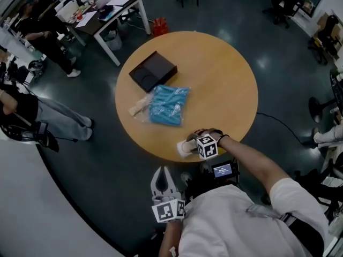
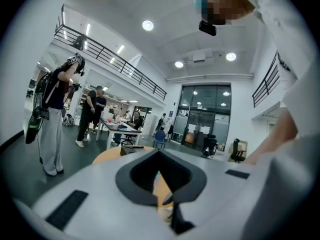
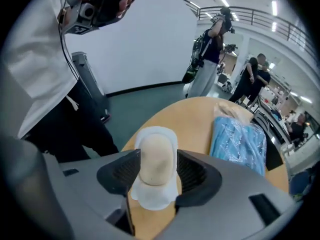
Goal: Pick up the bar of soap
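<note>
Pale beige and smooth, the bar of soap (image 3: 157, 159) was seen as a rounded oval lying on a white dish (image 3: 150, 196) with a wavy rim. The dish sat at the near edge of the round wooden table (image 1: 214, 79). The right gripper (image 3: 158, 170) was set around the soap with its fingers spread. One ribbed dark pad stood just beside each long side of the bar, and no squeeze on it could be made out.

The soap's shape and colour were shown only in the right gripper view. In the head view the soap was reduced to a pale patch beside the marker cube (image 1: 207, 146).

In return, the whole tabletop was given by the head view. A blue packet in clear wrap (image 1: 168, 105) lay near the middle, a small pale wrapped item (image 1: 140, 107) was touching its left side, and a black box (image 1: 153, 71) sat farther off.

The left gripper (image 1: 163, 182) was seen there held low, off the table's near edge. In its own view its fingers were pressed together with nothing between them. Beyond them only a sliver of table was shown, with people standing at the left.
</note>
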Tool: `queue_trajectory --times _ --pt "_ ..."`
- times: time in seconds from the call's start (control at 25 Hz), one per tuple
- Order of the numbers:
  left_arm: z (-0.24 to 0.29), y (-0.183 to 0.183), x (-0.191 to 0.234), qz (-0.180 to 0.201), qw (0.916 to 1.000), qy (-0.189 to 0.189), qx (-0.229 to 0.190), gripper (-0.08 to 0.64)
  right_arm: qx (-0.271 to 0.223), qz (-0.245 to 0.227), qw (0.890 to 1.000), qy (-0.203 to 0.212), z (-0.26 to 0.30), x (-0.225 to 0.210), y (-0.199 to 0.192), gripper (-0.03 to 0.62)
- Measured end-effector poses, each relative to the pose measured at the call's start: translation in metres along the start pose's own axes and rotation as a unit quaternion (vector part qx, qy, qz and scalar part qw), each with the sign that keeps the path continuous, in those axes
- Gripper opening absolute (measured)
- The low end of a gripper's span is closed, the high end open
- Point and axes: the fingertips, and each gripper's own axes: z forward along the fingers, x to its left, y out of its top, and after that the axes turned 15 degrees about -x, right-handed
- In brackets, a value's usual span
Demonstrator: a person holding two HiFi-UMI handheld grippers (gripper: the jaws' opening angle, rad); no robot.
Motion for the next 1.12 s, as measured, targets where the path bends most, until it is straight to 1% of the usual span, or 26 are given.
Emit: queue_trajectory --times 0.12,0.32,0.56,0.8,0.96,1.04,1.12 --pt "-0.003 -0.002 0.008 0.003 0.9999 0.013 0.003 0.005 0.005 0.002 1.000 0.028 0.009 0.001 -0.003 0.231" --pt "-0.003 -0.005 0.017 -0.005 0.9995 0.030 0.004 0.005 0.009 0.008 0.999 0.051 0.011 0.001 -0.005 0.236" --pt "-0.003 -0.006 0.020 -0.002 0.9995 0.033 -0.001 0.005 0.036 -0.020 0.997 0.070 0.027 0.009 -0.016 0.249" --pt "-0.005 -0.009 0.025 0.001 0.9993 0.038 0.000 0.005 0.021 -0.013 0.998 0.061 0.032 0.005 -0.017 0.255" --pt "-0.009 -0.008 0.026 0.002 0.9992 0.040 0.002 0.005 0.026 -0.011 0.998 0.053 0.031 0.004 -0.016 0.256" --pt "-0.010 -0.006 0.025 0.003 0.9992 0.040 -0.001 0.005 0.016 -0.006 0.999 0.038 0.027 0.002 -0.012 0.256" --pt "-0.009 -0.003 0.025 0.004 0.9992 0.039 -0.004 0.005 -0.015 0.012 1.000 0.006 0.016 -0.003 0.003 0.256"
